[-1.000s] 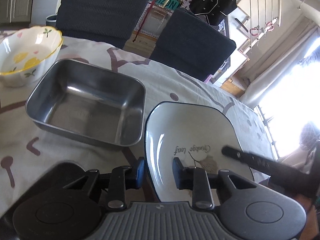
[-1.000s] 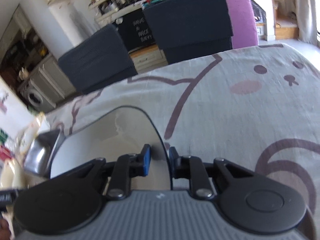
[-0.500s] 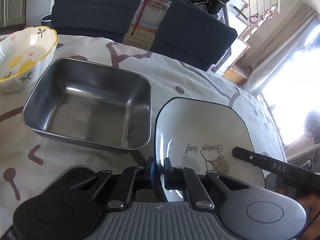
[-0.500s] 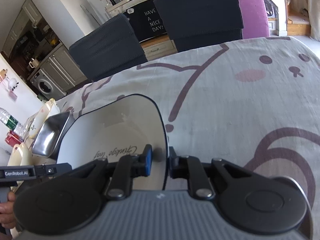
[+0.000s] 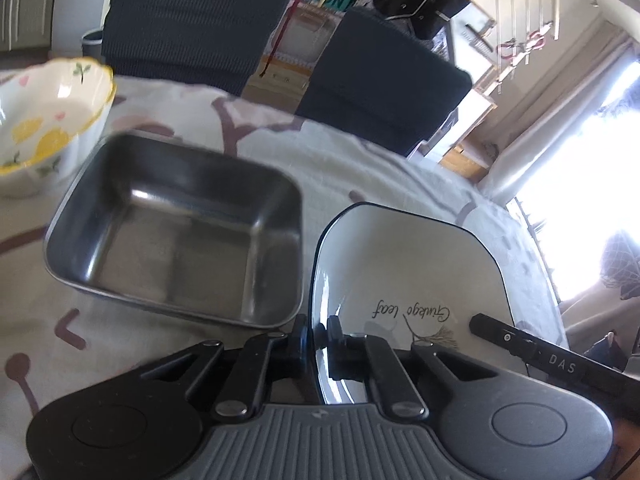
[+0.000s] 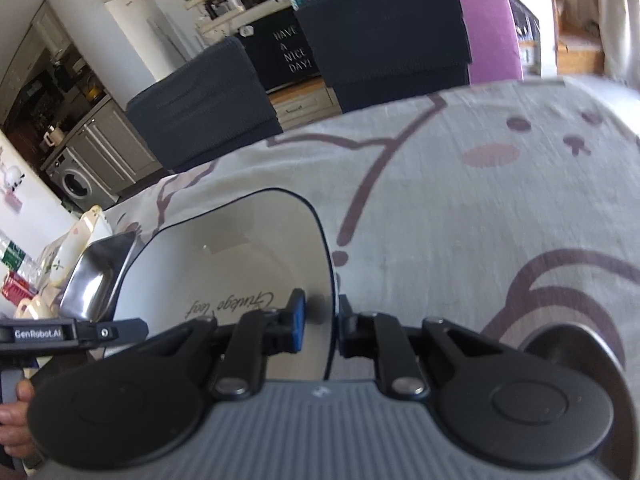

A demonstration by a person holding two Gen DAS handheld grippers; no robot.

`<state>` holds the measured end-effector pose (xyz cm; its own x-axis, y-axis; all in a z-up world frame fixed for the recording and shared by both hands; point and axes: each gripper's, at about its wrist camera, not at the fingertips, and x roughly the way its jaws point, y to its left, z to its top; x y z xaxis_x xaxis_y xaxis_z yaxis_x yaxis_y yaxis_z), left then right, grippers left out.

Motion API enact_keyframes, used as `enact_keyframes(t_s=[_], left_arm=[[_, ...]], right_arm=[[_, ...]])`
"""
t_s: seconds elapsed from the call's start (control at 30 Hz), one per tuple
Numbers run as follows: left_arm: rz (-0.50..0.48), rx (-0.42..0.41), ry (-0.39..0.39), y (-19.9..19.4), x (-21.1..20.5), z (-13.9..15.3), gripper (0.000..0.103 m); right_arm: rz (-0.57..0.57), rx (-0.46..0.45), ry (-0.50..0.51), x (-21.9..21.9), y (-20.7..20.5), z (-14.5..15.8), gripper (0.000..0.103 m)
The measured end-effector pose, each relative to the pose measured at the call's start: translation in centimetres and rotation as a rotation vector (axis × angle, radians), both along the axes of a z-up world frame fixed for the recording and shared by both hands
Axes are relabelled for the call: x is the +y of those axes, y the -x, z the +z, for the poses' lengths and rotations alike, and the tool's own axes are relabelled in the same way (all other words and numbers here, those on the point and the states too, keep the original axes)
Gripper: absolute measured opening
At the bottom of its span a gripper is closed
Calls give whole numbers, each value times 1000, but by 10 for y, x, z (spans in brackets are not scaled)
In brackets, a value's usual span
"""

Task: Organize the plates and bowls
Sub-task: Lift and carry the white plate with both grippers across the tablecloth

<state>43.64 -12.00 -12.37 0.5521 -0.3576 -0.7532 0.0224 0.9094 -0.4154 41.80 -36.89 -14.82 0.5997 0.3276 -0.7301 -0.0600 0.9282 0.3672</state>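
Note:
A white square plate [image 5: 408, 264] with a thin black rim and a "Ginkgo leaf" print lies on the tablecloth between both grippers. My left gripper [image 5: 316, 330] is shut on its left rim. My right gripper [image 6: 320, 322] is shut on the opposite rim of the plate [image 6: 240, 264], one pad inside and one outside. Just left of the plate sits an empty steel tray [image 5: 180, 216], and beyond that a white bowl with lemon prints [image 5: 48, 120]. A black bar of the other gripper [image 5: 528, 350] crosses the plate's right corner.
A cream tablecloth with brown cartoon lines [image 6: 480, 220] covers the table. Two dark chairs [image 5: 192, 20] [image 5: 380, 80] stand at the far edge. The steel tray [image 6: 96, 276] nearly touches the plate's left side. A hand [image 6: 12, 412] grips the left tool.
The left jaws, open around the plate's left rim a second ago, have closed onto it. The right gripper has kept its hold on the opposite rim.

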Motion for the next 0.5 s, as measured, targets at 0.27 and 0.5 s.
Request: enact_keyframes(t_s=[0.27,0.5], left_arm=[[-53,-133,-2,37,-2,61,9],[-75,-155,18,93,15,107,9]], right_arm=[[-22,-104,1,-2,37,57,19],[-24,-146,42,15,92,115,19]])
